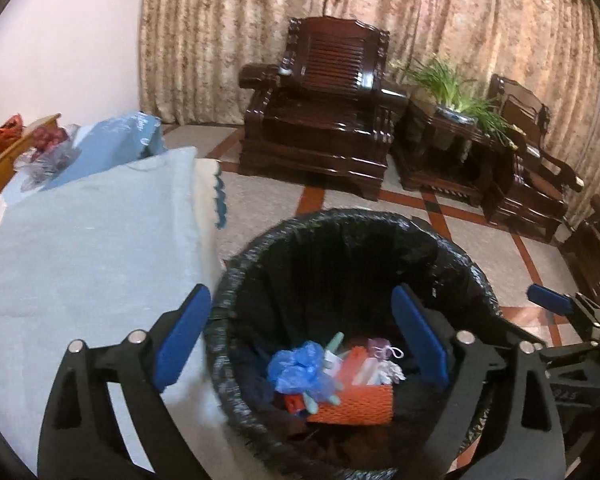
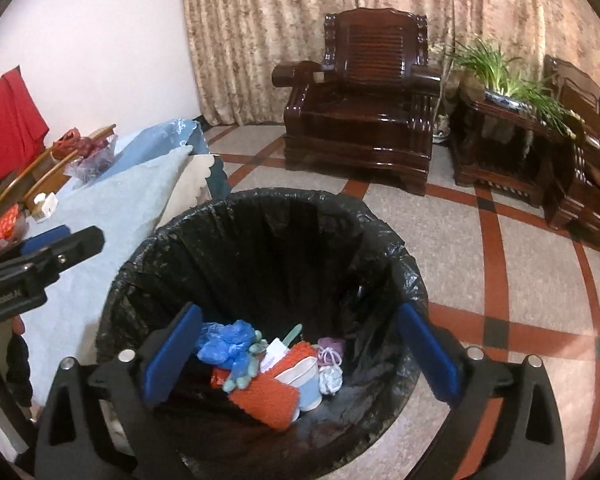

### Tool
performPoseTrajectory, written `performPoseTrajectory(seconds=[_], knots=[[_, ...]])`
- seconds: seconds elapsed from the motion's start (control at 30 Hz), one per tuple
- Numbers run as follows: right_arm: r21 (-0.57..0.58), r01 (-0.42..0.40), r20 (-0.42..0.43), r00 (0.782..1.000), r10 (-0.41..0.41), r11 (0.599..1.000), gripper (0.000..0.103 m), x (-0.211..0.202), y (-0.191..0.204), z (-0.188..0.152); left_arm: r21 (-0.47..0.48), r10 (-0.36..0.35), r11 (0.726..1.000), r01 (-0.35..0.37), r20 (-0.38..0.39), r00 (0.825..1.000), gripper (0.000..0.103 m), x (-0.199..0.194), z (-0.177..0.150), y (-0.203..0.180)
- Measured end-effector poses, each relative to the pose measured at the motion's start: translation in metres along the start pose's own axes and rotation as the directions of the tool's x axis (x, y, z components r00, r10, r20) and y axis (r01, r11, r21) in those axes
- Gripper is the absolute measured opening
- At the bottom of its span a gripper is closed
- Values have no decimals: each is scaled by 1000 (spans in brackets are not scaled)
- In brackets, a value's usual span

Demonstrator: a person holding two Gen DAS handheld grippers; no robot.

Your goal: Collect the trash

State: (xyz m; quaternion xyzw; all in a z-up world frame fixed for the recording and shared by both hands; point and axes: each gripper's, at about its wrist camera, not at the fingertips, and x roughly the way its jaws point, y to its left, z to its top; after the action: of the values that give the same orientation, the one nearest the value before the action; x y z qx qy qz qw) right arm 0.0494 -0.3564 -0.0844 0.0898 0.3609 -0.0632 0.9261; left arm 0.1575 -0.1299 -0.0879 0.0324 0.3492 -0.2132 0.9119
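Black-lined bin (image 1: 340, 248) under both claws
Left gripper (image 1: 300, 340) and right gripper (image 2: 300, 356) spread wide (nothing pinched); orange cloth (image 2: 268, 400) at six o'clock.

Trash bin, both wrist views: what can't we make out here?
- Trash bin near rim and base: cut off by the bottom edge in both wrist views.
- Items under the orange cloth and blue bag: covered by them.
- Bin floor: dark liner, no detail.
- Table clutter at the far left: blurred, partly cut off.
- Person: out of frame.
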Motion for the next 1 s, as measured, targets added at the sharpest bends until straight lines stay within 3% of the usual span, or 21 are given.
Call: performPoseTrajectory(seconds=[0.37, 1.0], knots=[[-48, -64, 82, 994, 68, 997, 97, -59, 38, 17, -21, 59, 998, -58, 49, 997, 93, -69, -2, 18], [-88, -126, 107, 985, 135, 988, 97, -111, 75, 31, -52, 134, 990, -128, 131, 982, 93, -156, 5, 28]])
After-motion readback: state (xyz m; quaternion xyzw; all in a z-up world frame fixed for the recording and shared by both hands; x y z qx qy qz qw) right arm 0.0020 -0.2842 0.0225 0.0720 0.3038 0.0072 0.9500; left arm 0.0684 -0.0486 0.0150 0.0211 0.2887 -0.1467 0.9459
